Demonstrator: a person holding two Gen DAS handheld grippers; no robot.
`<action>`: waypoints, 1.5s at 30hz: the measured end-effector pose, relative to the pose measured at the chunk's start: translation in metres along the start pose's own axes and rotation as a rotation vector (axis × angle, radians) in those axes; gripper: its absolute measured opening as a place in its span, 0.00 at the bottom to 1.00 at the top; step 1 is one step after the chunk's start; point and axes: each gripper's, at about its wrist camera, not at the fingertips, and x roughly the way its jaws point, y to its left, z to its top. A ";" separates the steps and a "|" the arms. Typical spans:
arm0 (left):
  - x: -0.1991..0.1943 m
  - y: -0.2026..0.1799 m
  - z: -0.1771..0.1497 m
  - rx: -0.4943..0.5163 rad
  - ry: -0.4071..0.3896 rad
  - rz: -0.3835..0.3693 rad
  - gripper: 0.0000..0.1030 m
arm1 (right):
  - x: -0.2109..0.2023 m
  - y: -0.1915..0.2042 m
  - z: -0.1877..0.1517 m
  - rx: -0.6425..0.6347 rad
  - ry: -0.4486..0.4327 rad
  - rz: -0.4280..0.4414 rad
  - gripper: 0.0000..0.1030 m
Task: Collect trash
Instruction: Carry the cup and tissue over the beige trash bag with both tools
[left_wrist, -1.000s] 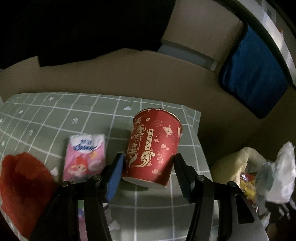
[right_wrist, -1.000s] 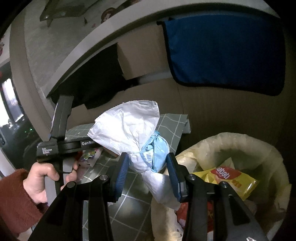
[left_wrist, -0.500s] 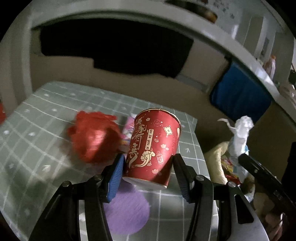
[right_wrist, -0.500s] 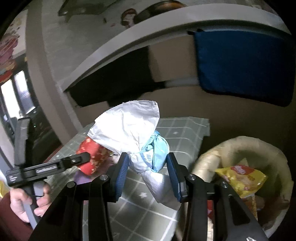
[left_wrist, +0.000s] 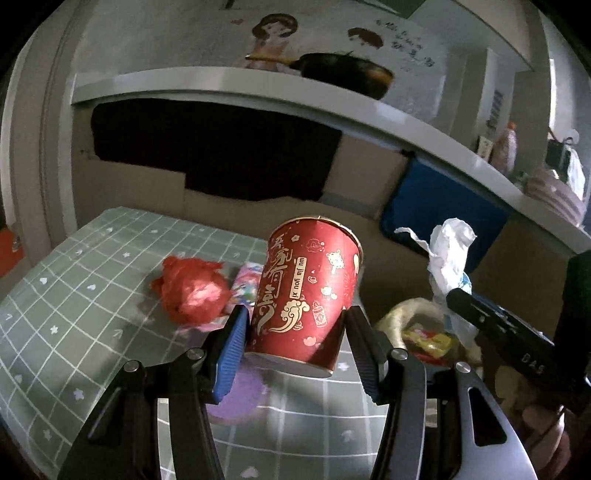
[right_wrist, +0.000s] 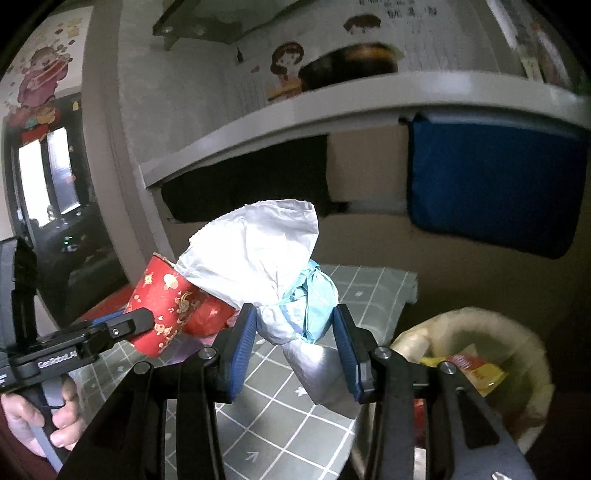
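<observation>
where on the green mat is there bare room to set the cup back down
Bare mat lies left of the red wad, out to the left edge. Crowded: the wad, the pink packet and the purple disc cluster near the red cup.

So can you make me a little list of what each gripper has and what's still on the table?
left gripper: shut on red paper cup, lifted off the table
right gripper: shut on white and blue plastic bag bundle
still on table: crumpled red bag, pink packet
trash bin: right of the table, yellow snack wrapper inside
</observation>
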 end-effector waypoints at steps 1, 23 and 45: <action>-0.001 -0.004 0.000 -0.001 -0.002 -0.006 0.53 | -0.005 -0.001 0.001 -0.005 -0.007 -0.008 0.39; 0.083 -0.125 -0.004 0.124 0.103 -0.138 0.53 | -0.043 -0.107 -0.005 0.044 -0.004 -0.225 0.39; 0.193 -0.167 -0.044 0.151 0.349 -0.234 0.53 | -0.023 -0.164 -0.025 0.134 0.056 -0.274 0.39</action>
